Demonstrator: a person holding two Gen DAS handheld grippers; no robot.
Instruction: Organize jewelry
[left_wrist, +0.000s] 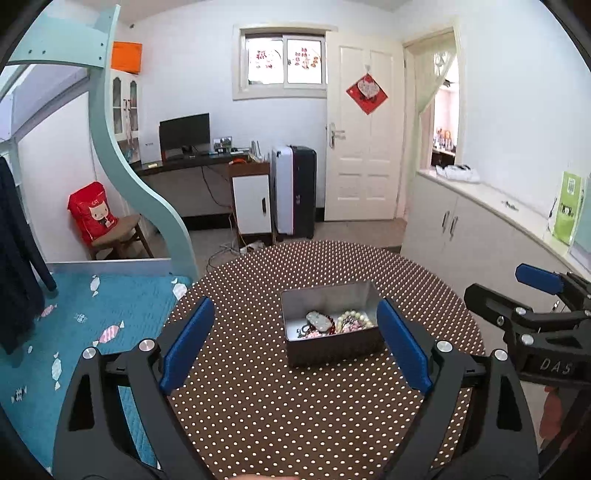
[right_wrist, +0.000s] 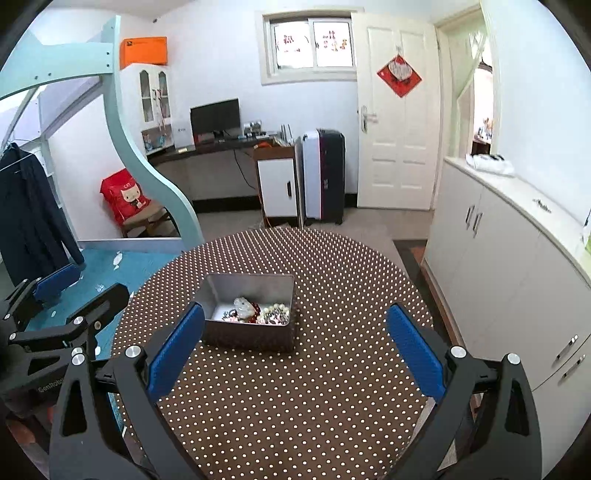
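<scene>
Reaching into the grey rectangular metal tin (left_wrist: 330, 325) mid-bench comes next, I'd judge: the jumbled jewelry (left_wrist: 334, 322) inside needs one strand pinched at a time, approached from above. Left hand-held gripper (left_wrist: 295, 347) and right hand-held gripper (right_wrist: 295, 350) both gape wide, empty. Readable: "DAS" on the right one's body as seen from the left wrist.

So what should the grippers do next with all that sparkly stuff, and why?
Probably move the left gripper forward and down toward the metal tin. Both grippers are open and empty, held back above the dotted table, and all the jewelry, like the pearl bracelet, sits piled in the tin. The right gripper hovers too, so either could start.
</scene>
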